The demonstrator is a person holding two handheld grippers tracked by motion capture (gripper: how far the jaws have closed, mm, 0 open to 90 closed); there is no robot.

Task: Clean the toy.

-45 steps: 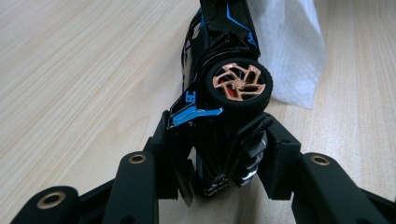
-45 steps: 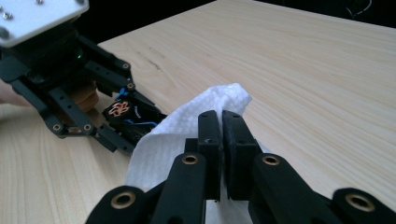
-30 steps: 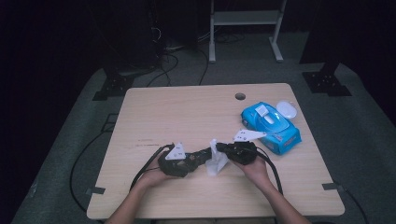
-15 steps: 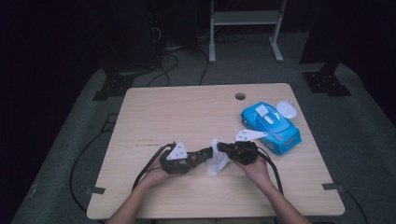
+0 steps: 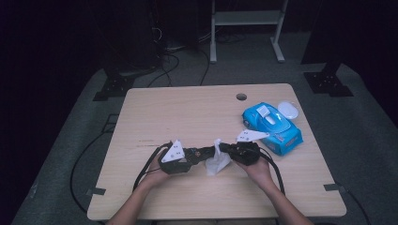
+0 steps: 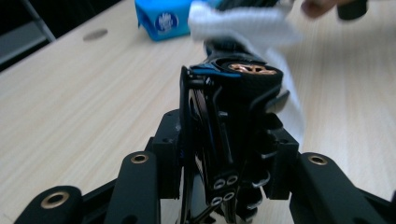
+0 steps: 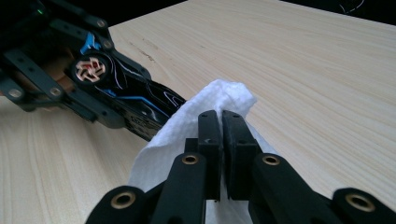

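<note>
From the high view, the left gripper (image 5: 199, 153) and the right gripper (image 5: 225, 149) meet tip to tip near the front of the wooden surface (image 5: 187, 112), with a crumpled white wipe (image 5: 217, 161) between them. What the left one carries cannot be made out from up there.

The left gripper view settles it: the left gripper (image 6: 229, 93) has just been closing and is clenched on a black toy car (image 6: 219, 135) standing on edge, a copper-spoked wheel at its far end. The wipe (image 6: 243, 28) drapes just past that wheel, and the blue wipes pack (image 6: 163, 18) lies well beyond.

The right gripper view shows the right gripper (image 7: 222, 116) pinched tight on the wipe (image 7: 187, 126), which rests against the car (image 7: 121, 88) just ahead to the left.

The high view also takes in a white lid (image 5: 288, 110) beside the pack (image 5: 272, 126), off behind the right gripper.
</note>
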